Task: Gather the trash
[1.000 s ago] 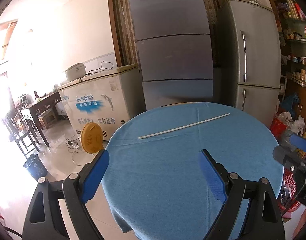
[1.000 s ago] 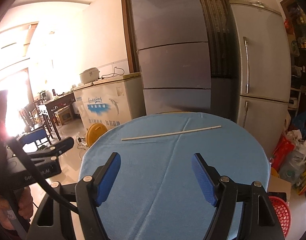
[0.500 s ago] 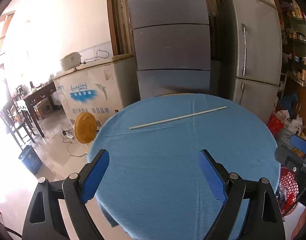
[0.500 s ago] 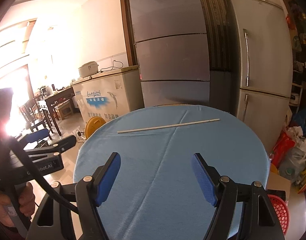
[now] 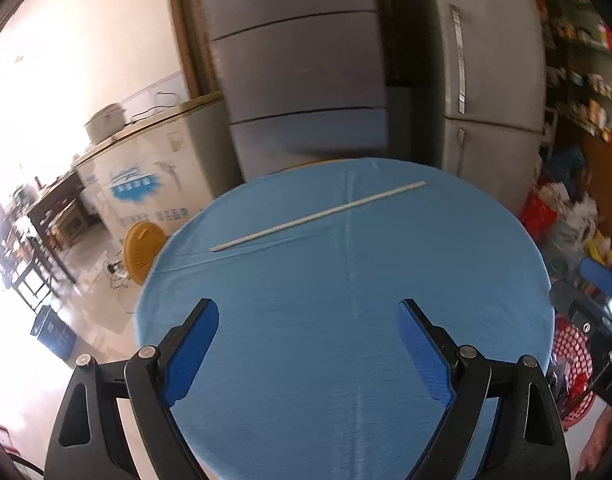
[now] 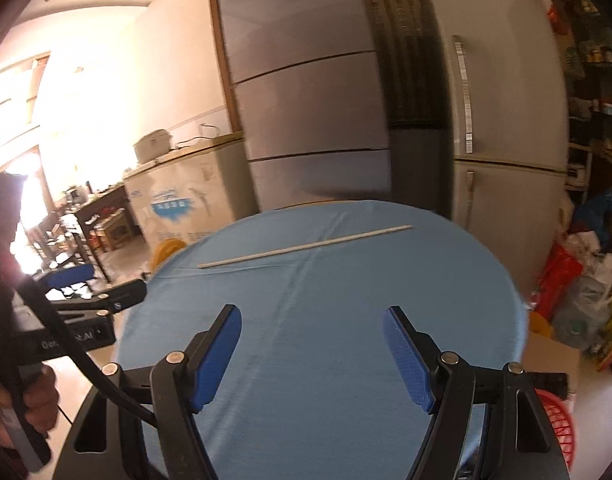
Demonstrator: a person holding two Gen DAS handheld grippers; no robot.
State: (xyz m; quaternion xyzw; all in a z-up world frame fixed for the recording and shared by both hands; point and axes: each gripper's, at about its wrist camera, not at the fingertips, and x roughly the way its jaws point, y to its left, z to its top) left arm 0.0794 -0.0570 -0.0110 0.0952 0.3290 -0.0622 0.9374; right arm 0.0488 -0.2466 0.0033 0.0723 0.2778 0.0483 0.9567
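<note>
A long thin white stick (image 5: 320, 215) lies across the far part of a round table with a blue cloth (image 5: 346, 320). It also shows in the right wrist view (image 6: 306, 246) on the same cloth (image 6: 326, 340). My left gripper (image 5: 308, 312) is open and empty over the near part of the table. My right gripper (image 6: 312, 322) is open and empty, also over the near part. Both are well short of the stick.
Grey fridges (image 5: 301, 80) and a white chest freezer (image 5: 153, 176) stand behind the table. A red mesh basket (image 5: 574, 364) sits on the floor at the right, also in the right wrist view (image 6: 558, 428). A blue bin (image 5: 51, 334) stands left. Bags (image 6: 586, 280) pile at the right.
Both grippers have moved back and up a little, so the whole table top shows smaller and farther. The stick has not moved. Both stay open.
</note>
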